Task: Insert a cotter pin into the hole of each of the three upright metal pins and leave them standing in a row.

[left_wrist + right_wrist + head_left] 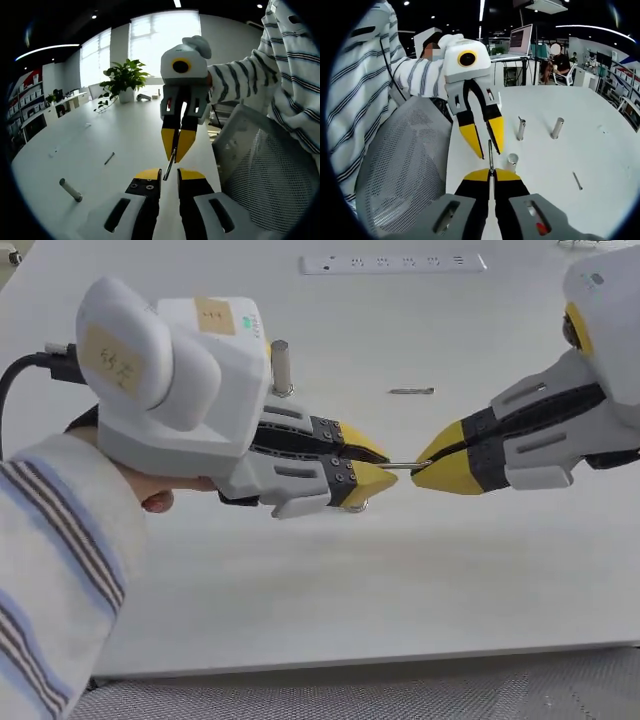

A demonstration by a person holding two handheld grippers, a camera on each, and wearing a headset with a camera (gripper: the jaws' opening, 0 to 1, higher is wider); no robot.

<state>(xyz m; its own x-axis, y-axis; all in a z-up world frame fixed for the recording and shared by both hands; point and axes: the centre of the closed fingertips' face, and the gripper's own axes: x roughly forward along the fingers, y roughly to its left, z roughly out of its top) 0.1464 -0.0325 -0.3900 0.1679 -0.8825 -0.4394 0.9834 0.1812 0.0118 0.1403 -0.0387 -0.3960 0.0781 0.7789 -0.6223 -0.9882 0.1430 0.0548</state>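
Note:
My right gripper (422, 466) is shut on a thin cotter pin (404, 465), which it holds level above the white table (330, 580). The cotter pin's free end (490, 150) reaches between the parted jaws of my left gripper (386, 464), which faces it tip to tip and stands open. One metal pin (280, 366) stands upright behind the left gripper. In the right gripper view, three metal pins stand on the table: one (512, 161) just under the grippers' tips, one (521, 129) with a thin piece sticking out near its top, and one (557, 127) further right.
A loose cotter pin (412, 391) lies on the table beyond the grippers. A white power strip (395, 262) sits at the far edge. A mesh chair (410, 170) stands at the near edge, where a striped sleeve (50, 570) comes in.

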